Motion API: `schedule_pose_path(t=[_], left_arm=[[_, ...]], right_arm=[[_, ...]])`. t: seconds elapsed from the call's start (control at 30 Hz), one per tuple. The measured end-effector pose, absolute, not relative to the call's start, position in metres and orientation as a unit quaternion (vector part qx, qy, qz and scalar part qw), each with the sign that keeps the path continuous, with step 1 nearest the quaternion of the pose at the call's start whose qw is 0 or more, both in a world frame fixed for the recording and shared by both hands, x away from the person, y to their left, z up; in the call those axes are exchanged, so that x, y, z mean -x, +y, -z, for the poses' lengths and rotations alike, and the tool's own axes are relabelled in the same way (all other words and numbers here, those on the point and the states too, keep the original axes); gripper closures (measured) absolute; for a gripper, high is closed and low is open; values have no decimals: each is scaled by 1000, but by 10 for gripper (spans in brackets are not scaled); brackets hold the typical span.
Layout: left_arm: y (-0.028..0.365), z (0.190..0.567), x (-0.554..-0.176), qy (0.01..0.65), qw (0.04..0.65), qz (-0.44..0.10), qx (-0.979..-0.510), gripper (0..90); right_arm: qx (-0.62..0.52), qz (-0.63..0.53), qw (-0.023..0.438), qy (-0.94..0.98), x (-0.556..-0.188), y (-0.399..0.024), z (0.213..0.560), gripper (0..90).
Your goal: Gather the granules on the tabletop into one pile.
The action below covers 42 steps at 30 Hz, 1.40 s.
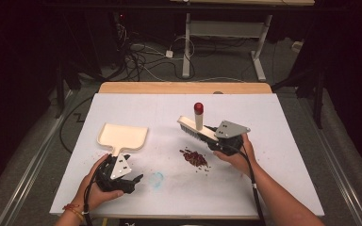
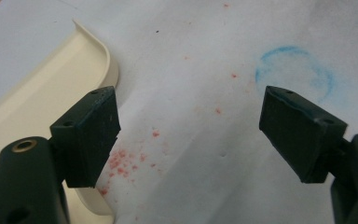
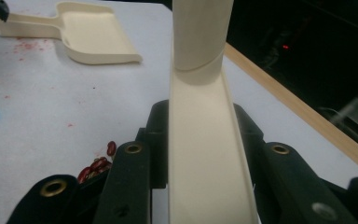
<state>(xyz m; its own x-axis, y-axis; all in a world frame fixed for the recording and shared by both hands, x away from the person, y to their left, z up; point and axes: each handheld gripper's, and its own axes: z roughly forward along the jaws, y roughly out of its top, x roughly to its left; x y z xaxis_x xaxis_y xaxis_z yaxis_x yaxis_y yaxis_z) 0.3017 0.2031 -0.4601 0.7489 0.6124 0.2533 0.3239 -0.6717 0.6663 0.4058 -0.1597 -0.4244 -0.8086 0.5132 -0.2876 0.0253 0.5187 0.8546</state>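
Your right claw point(image 1: 206, 133) is clamped on the cream brush point(image 1: 197, 128), gripping the flat back of it; the brush hangs just above the tabletop point(image 1: 273, 141), bristles down, upright handle with its red cap on top. The pile of red beans point(image 1: 195, 157) lies on the tabletop just in front of the brush, between your 2 hands. The cream dustpan point(image 1: 122, 136) rests flat at the left, well apart from the beans, mouth facing away from you. Your left claw point(image 2: 189, 135) is wide open, gripping nothing, with the dustpan's handle just beside 1 of its jaws.

Risks, as I judge them:
- Sweep now and the beans roll loose, since no pan is behind them.
- A fast stroke scatters beans toward the tabletop edge.
- The left claw sits beside the handle, not around it; closing there could shove the dustpan away.
- The grip is on a smooth, narrow back, so the brush may twist under pressure.
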Motion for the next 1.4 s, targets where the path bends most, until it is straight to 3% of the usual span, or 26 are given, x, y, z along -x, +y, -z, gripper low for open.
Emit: schedule_pose_path(t=[0.27,0.53,0.9,1.17,1.4], left_arm=[[205,464,-302,267,300,-228,-887,198],[208,464,-298,267,300,-229,-887,199],[203,465,-300,264,295,-224,-891,199],[204,464,-300,263,296,-225,-890,199],[205,463,-300,262,297,-227,-890,199]], right_arm=[[-85,-441,218,866,-428,-129,442,674],[-25,-444,156,882,-420,-140,446,668],[-29,-474,158,865,-409,-171,443,675],[-69,-484,199,850,-398,-179,426,675],[-21,-518,133,844,-363,-186,406,674]])
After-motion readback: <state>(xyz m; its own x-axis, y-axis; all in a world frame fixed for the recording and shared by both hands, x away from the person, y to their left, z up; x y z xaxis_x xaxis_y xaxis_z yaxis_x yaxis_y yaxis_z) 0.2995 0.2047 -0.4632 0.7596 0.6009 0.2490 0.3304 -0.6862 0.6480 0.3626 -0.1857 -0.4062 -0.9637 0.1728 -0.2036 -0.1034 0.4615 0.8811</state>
